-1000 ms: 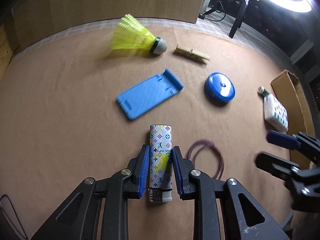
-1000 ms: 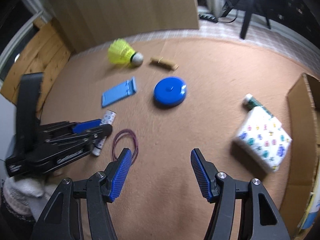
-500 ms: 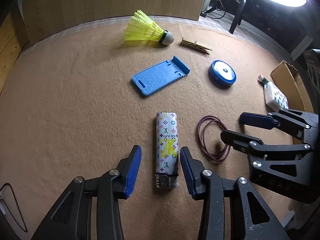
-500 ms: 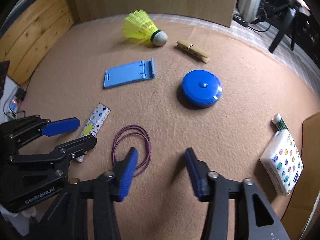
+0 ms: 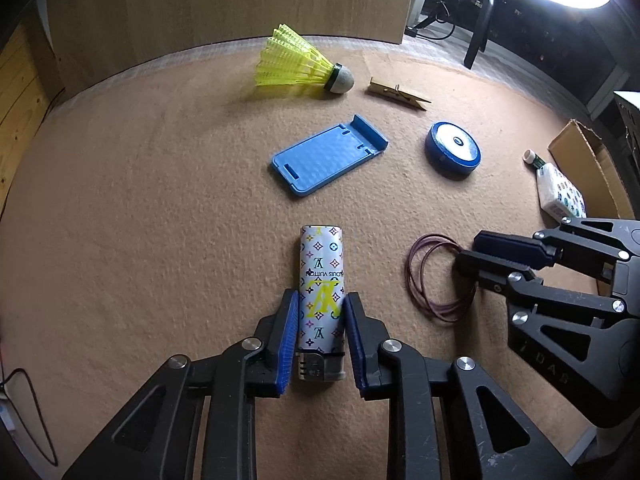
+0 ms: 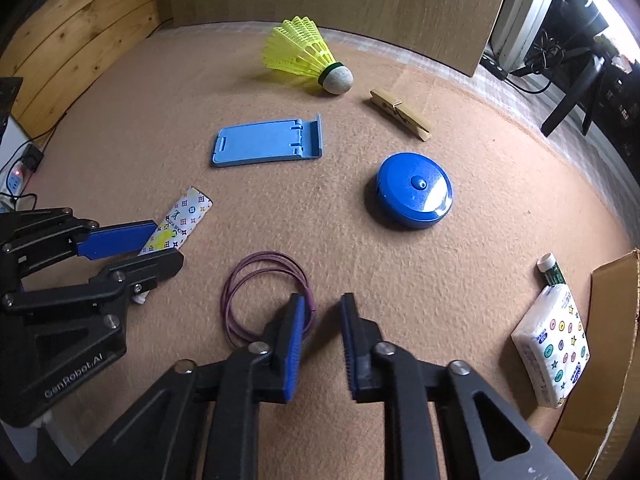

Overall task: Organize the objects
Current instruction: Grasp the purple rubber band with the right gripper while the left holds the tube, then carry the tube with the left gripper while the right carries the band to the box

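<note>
A white patterned lighter (image 5: 320, 264) lies on the brown felt mat (image 5: 140, 200). My left gripper (image 5: 321, 296) straddles its lower half, jaws closing, with both blue pads against its sides. The same lighter (image 6: 184, 220) shows between the fingers of the left gripper (image 6: 168, 246) in the right wrist view. A purple hair band (image 6: 256, 264) lies coiled to the right of the lighter. My right gripper (image 6: 322, 300) points down at the band's right edge, jaws closing with a gap still showing. The band's strand sits just inside the left pad. The left wrist view shows the right gripper (image 5: 469, 251) at the band (image 5: 412, 276).
Farther back lie a yellow shuttlecock (image 5: 296, 60), a wooden clothespin (image 5: 398, 94), a blue phone stand (image 5: 324, 156) and a round blue tape measure (image 5: 454, 148). At the right are a tissue pack (image 6: 552, 344), a small tube (image 6: 550, 270) and a cardboard box (image 6: 612, 320).
My left jaws opened off the lighter and have closed onto it again. My right gripper moved left to the hair band, rolled, and its jaws narrowed a lot.
</note>
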A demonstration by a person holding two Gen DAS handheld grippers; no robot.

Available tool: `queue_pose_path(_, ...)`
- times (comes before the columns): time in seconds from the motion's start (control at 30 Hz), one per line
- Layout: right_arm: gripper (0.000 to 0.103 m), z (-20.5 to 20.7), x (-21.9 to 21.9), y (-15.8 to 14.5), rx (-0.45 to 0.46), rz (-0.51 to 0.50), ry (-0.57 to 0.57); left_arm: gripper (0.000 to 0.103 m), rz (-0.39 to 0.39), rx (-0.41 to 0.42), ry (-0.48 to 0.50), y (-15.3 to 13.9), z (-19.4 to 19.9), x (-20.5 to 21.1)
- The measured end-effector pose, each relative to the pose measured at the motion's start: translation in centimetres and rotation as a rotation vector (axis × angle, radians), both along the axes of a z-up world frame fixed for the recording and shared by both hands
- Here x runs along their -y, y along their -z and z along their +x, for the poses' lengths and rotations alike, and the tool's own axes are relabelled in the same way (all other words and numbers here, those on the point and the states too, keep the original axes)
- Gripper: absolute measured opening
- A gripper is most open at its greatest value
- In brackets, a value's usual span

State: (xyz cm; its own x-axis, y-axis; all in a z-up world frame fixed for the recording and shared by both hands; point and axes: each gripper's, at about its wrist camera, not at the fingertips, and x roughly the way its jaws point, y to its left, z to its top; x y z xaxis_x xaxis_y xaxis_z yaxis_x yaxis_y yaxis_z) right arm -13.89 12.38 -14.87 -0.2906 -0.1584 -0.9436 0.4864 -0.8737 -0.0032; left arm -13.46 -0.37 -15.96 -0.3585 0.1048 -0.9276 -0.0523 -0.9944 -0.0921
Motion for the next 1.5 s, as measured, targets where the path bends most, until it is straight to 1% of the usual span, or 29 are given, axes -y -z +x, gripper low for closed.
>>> queue_pose_path(0.1, 0.006, -0.1, -0.6, 0.1, 0.007, -0.014, 0.011, 0.025, 0.024, 0.003, -0.006, 0.0, 0.3, 0.2)
queue_pose_path(0.2, 0.005, -0.1, -1.6, 0.0, 0.012, -0.045, 0.042, 0.025, 0.07, 0.012, -0.016, 0.0, 0.8, 0.4)
queue_pose_path(0.37, 0.004, 0.7, -4.4, -0.6, 0.009, -0.11, 0.112, 0.025, 0.113, 0.014, -0.022, -0.4, 2.2, 0.3)
queue_pose_path(0.53, 0.004, 1.8, -8.2, -2.7, -0.029, -0.198, 0.2, 0.025, 0.136, -0.002, -0.011, -1.4, 2.9, -0.7)
queue_pose_path(0.67, 0.004, 2.7, -10.2, -4.6, -0.065, -0.229, 0.23, 0.025, 0.146, -0.025, 0.017, -2.8, 2.8, -2.4)
queue_pose_path(0.77, 0.004, 3.9, -12.3, -6.5, -0.105, -0.25, 0.258, 0.025, 0.154, -0.046, 0.046, -3.8, 2.4, -4.1)
queue_pose_path(1.0, 0.004, 5.4, -17.7, -8.9, -0.159, -0.268, 0.341, 0.025, 0.168, -0.088, 0.139, -6.0, 1.4, -9.3)
queue_pose_path(1.3, 0.004, 7.2, -26.0, -10.0, -0.209, -0.255, 0.499, 0.025, 0.178, -0.131, 0.258, -8.3, -0.1, -16.6)
queue_pose_path(1.5, 0.004, 8.2, -30.4, -10.1, -0.223, -0.242, 0.571, 0.025, 0.188, -0.15, 0.336, -9.5, -1.0, -22.1)
